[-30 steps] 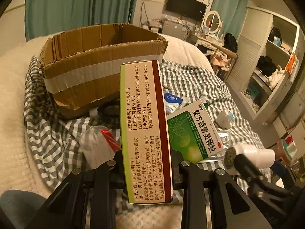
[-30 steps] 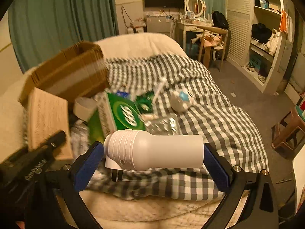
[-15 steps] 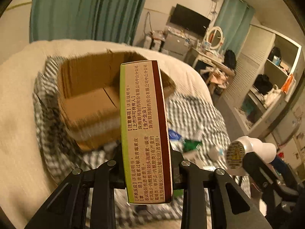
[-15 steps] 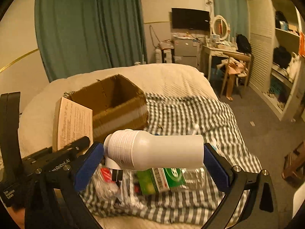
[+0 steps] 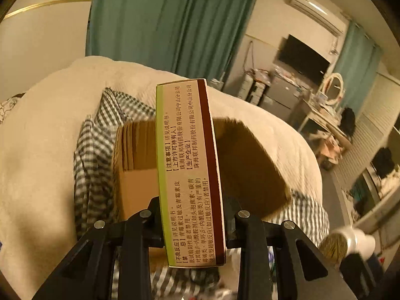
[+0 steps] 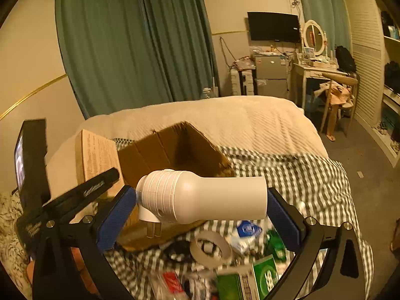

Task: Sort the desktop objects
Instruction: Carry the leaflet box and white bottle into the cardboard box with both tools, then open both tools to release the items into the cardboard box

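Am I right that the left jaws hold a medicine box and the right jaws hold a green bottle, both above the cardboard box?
Nearly. The bottle in the right gripper is white, as the right wrist view shows. The left gripper does hold the medicine box, near the cardboard box.

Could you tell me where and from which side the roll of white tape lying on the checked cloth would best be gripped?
The roll of white tape lies flat on the checked cloth, hole up, below the plug-in white device held in the right claw. Coming from above looks best: one finger in the hole, one outside, pinching the ring wall on its right side, which appears less crowded.
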Available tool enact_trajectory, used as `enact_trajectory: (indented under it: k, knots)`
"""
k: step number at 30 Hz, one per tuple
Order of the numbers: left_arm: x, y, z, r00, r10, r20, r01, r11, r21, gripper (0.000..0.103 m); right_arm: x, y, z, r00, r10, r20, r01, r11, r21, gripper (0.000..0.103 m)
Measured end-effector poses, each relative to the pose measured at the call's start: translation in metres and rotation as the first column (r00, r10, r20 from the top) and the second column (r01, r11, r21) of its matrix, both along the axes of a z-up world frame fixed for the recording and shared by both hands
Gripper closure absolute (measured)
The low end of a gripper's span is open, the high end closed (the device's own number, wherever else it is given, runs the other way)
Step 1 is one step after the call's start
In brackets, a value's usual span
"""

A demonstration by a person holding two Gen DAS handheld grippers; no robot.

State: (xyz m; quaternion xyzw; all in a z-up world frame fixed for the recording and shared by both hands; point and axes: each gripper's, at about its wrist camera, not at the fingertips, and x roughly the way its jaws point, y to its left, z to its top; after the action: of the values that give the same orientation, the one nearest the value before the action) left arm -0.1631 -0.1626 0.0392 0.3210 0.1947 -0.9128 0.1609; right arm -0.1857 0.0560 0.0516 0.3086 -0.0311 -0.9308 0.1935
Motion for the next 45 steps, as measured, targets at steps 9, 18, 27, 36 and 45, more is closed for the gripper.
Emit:
enact_trajectory:
  k: [9,18,27,36,45]
  knots:
    - [-0.032,-0.023,-0.026,1.000,0.017,0.022,-0.016,0.997,-0.070,0.073,-0.067,-0.034,-0.015,0.996,0.091,0.023,-0.091,0.996,0.007,0.001]
    - [-0.056,-0.039,-0.051,0.999,-0.004,0.047,0.005,1.000,-0.030,0.073,-0.131,-0.074,-0.046,0.990,0.131,0.059,-0.130,0.991,-0.010,0.001]
    - [-0.063,-0.045,-0.066,0.996,0.038,0.085,-0.038,0.999,-0.007,0.070,-0.164,-0.097,-0.068,0.984,0.149,0.097,-0.148,0.989,-0.012,0.001]
    - [-0.064,-0.031,-0.064,0.995,0.036,0.092,-0.027,0.995,-0.092,0.017,-0.156,-0.088,-0.054,0.995,0.073,0.075,-0.071,0.997,-0.026,0.001]
    - [-0.056,-0.015,-0.055,0.993,0.025,0.113,-0.014,0.995,-0.094,0.017,-0.106,-0.039,-0.012,0.999,0.006,0.054,-0.007,1.000,0.020,0.001]
